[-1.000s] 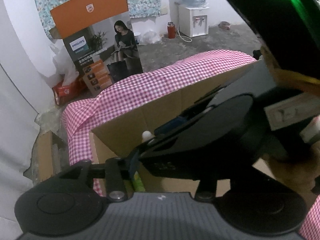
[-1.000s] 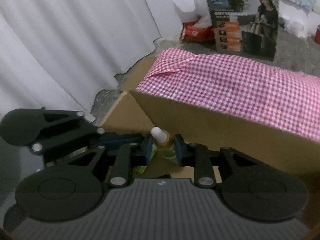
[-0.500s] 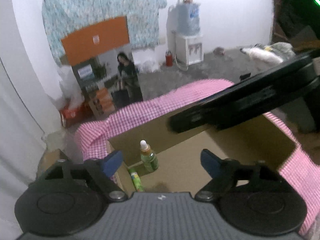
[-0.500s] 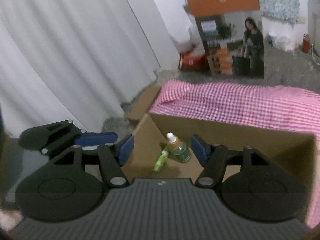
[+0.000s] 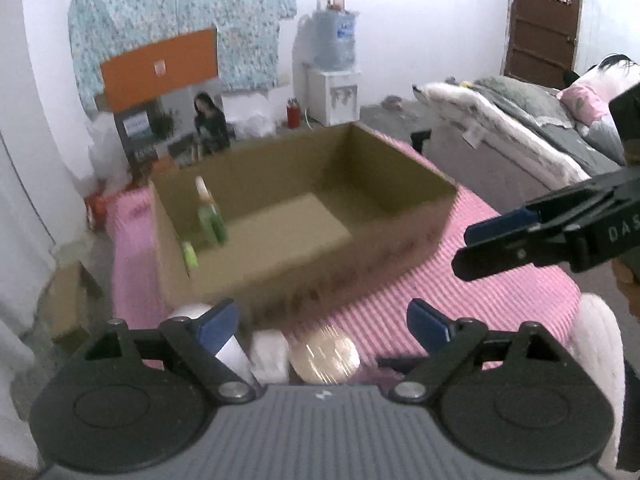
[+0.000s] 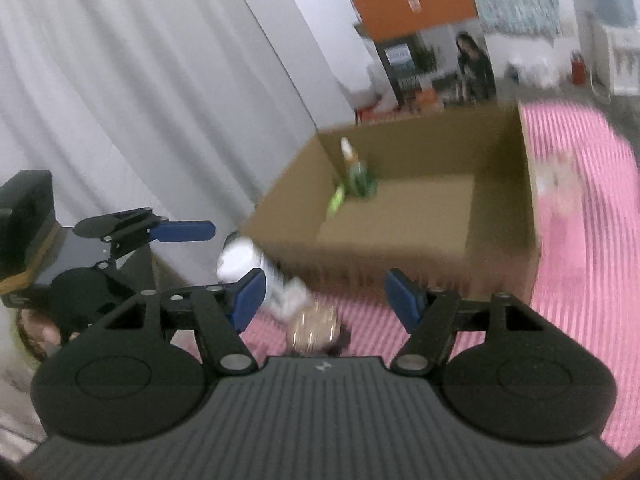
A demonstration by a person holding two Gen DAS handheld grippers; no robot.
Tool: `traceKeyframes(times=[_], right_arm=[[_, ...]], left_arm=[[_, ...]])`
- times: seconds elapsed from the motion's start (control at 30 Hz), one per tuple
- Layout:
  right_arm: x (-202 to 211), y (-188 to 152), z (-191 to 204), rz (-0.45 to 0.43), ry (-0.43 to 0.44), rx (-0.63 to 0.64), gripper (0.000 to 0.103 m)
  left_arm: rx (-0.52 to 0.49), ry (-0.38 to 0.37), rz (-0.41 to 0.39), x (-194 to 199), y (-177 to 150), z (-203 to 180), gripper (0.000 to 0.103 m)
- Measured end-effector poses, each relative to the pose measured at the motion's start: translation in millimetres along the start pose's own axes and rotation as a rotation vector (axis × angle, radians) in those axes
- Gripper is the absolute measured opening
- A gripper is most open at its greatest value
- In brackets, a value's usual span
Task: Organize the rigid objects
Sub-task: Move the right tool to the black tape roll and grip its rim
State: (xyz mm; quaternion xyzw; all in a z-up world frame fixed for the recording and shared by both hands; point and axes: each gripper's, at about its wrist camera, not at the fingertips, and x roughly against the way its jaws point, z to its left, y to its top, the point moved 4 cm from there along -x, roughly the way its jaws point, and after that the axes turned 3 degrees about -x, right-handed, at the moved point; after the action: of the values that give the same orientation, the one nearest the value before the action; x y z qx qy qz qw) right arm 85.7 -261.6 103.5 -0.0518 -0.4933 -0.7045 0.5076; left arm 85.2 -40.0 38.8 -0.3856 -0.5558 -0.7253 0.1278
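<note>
Cardboard fills most of both views: an open brown box point(image 5: 304, 216) sits on the pink checked cloth point(image 5: 500, 296), and I see a green bottle point(image 5: 210, 216) with a white tip standing upright in its far left corner. A smaller lime-green tube point(image 5: 189, 254) lies just beside the bottle, against the left wall. My left gripper point(image 5: 324, 322) hangs released outside the near wall of the box, jaws spread wide with nothing between them. My right gripper point(image 6: 324, 294) is likewise spread and empty, also short of the near wall. On the cloth just below the fingers lie a white bottle point(image 6: 244, 258) on its side, a white blurred object point(image 5: 270, 354) I cannot identify, and a round gold lid or disc point(image 5: 325, 354). Everything is motion-blurred, so finer detail escapes me.
</note>
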Motion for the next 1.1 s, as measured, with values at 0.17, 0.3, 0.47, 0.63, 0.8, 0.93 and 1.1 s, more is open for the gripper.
traceKeyframes(times=[0.17,0.3,0.47,0.63,0.8,0.93,1.1], right_arm=[[-1.2,-57.2,2.5,0.042,-0.03,-0.022,0.055],[-11.5,-87.6,0.6,0.091,-0.055,-0.059,0.043],[-29.7,-109.5,-16.6,0.174,-0.122,-0.096,0.027],[-45.8,-112.8,-13.0,0.216,-0.124,-0.042,0.021],[-54.6,-112.1,-2.8,0.247,-0.166,0.07,0.011],[-51.1,-110.3,-3.9,0.265,-0.184,0.102,0.007],[-49.8,-107.1,-8.1,0.274,-0.196,0.099,0.008]], left_arm=[[0.037,-0.038,0.047,-12.2,-47.7,-20.0,0.089],[0.034,-0.077,0.083,-16.3,-77.3,-38.9,0.083],[-0.015,-0.145,0.117,-21.1,-97.0,-64.7,0.067],[-0.082,-0.173,0.147,-32.4,-105.3,-86.4,0.052],[-0.112,-0.171,0.165,-49.7,-107.0,-95.9,0.042],[-0.129,-0.165,0.161,-53.9,-106.5,-98.7,0.042],[-0.147,-0.174,0.151,-57.9,-102.4,-103.1,0.042]])
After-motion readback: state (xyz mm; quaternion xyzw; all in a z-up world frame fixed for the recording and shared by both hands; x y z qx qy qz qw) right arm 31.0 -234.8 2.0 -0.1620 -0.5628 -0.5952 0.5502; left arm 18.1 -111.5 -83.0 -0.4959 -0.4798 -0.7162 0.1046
